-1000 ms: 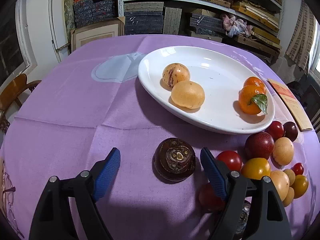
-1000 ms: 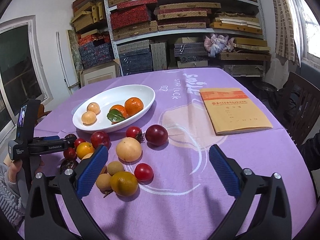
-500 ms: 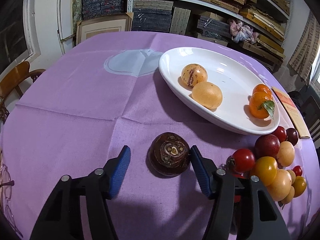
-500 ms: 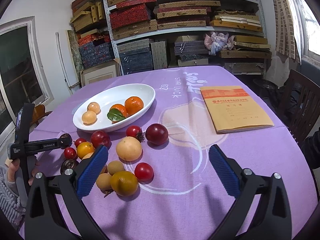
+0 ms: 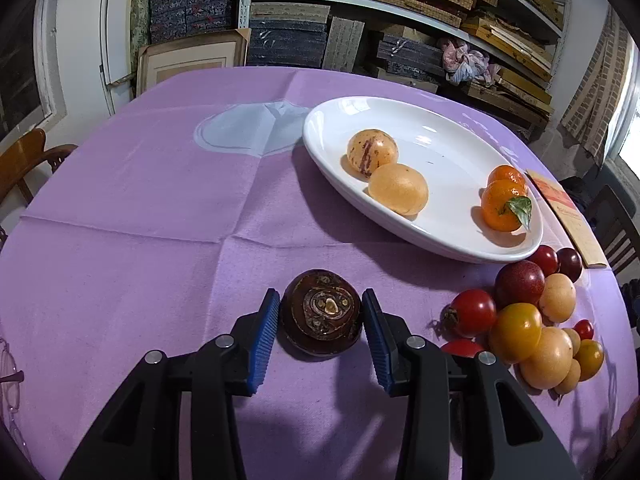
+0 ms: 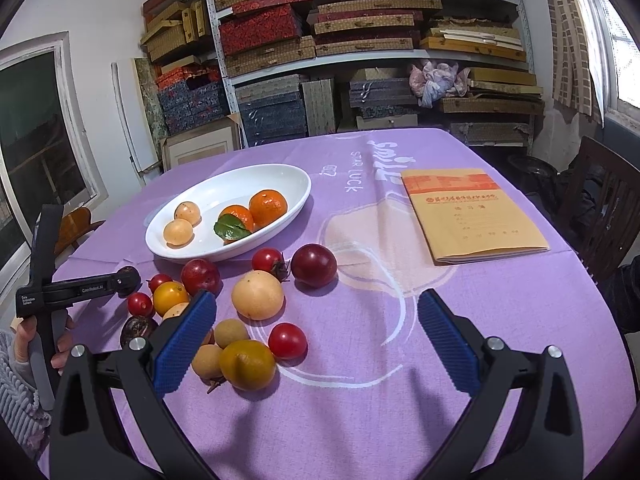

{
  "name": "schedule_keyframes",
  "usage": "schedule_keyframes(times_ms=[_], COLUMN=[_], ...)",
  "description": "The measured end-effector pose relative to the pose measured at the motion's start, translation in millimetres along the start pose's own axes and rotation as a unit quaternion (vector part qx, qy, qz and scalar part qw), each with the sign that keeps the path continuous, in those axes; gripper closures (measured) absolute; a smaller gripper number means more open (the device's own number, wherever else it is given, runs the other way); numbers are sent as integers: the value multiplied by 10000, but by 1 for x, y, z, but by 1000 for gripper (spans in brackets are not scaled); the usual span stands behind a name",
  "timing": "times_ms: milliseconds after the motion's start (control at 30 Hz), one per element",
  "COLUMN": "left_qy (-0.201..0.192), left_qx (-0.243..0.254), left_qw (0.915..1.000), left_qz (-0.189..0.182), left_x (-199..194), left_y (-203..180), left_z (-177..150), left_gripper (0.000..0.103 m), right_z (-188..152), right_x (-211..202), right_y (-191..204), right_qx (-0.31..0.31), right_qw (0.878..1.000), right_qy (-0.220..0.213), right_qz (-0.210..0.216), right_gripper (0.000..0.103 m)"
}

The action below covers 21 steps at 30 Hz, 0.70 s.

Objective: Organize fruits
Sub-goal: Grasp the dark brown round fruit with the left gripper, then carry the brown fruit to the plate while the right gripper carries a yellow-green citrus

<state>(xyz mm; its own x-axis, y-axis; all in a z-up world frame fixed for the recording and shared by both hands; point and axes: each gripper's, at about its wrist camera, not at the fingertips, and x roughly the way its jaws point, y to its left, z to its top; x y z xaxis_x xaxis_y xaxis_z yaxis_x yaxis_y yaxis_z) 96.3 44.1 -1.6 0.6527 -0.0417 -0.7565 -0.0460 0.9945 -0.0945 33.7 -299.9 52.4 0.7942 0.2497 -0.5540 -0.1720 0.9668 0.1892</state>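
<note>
A dark brown round fruit (image 5: 322,312) sits on the purple cloth between the blue pads of my left gripper (image 5: 320,320), which has closed onto its two sides. The white oval plate (image 5: 440,132) beyond holds two pale yellow fruits (image 5: 398,188) and two oranges (image 5: 502,204). A loose pile of red, yellow and tan fruits (image 5: 524,320) lies to the right. In the right wrist view my right gripper (image 6: 316,336) is open and empty above the pile (image 6: 256,296), near the plate (image 6: 292,204). The left gripper shows there at the left (image 6: 120,282).
A tan booklet (image 6: 472,216) lies on the cloth at the right. A dark wooden chair (image 6: 600,208) stands at the right edge and another chair (image 5: 28,160) at the left. Shelves of boxes (image 6: 360,60) fill the back wall.
My left gripper moved forward around the dark brown fruit and its jaws narrowed from wide open to touching the fruit's sides. The right gripper stayed still and open.
</note>
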Motion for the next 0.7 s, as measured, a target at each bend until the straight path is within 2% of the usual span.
schedule_keyframes(times_ms=[167, 333, 367, 433, 467, 500, 633, 700], left_qy=[-140, -258, -263, -232, -218, -198, -188, -178], left_qx=[126, 40, 46, 67, 70, 79, 78, 80], left_qw=[9993, 9994, 9995, 9996, 9996, 9997, 9997, 9997], left_qz=[320, 213, 196, 145, 143, 141, 128, 127], left_x=[-22, -36, -36, -35, -34, -33, -32, -31], left_y=[5, 10, 10, 9, 9, 9, 7, 7], left_z=[-18, -25, -25, -26, -27, -28, -28, -28], left_gripper=[60, 60, 60, 60, 60, 60, 60, 60], right_z=[-5, -17, -19, -21, -21, -21, -20, -21], right_x=[7, 9, 9, 11, 14, 15, 14, 16], right_y=[16, 42, 44, 46, 46, 44, 37, 36], right_qx=[-411, -1074, -1148, -1228, -1215, -1180, -1023, -986], right_qw=[9985, 9933, 9924, 9909, 9904, 9903, 9914, 9911], right_qy=[316, 414, 427, 512, 599, 661, 714, 790], right_qz=[196, 143, 140, 202, 258, 304, 405, 427], right_gripper=[4, 4, 6, 23, 36, 40, 42, 46])
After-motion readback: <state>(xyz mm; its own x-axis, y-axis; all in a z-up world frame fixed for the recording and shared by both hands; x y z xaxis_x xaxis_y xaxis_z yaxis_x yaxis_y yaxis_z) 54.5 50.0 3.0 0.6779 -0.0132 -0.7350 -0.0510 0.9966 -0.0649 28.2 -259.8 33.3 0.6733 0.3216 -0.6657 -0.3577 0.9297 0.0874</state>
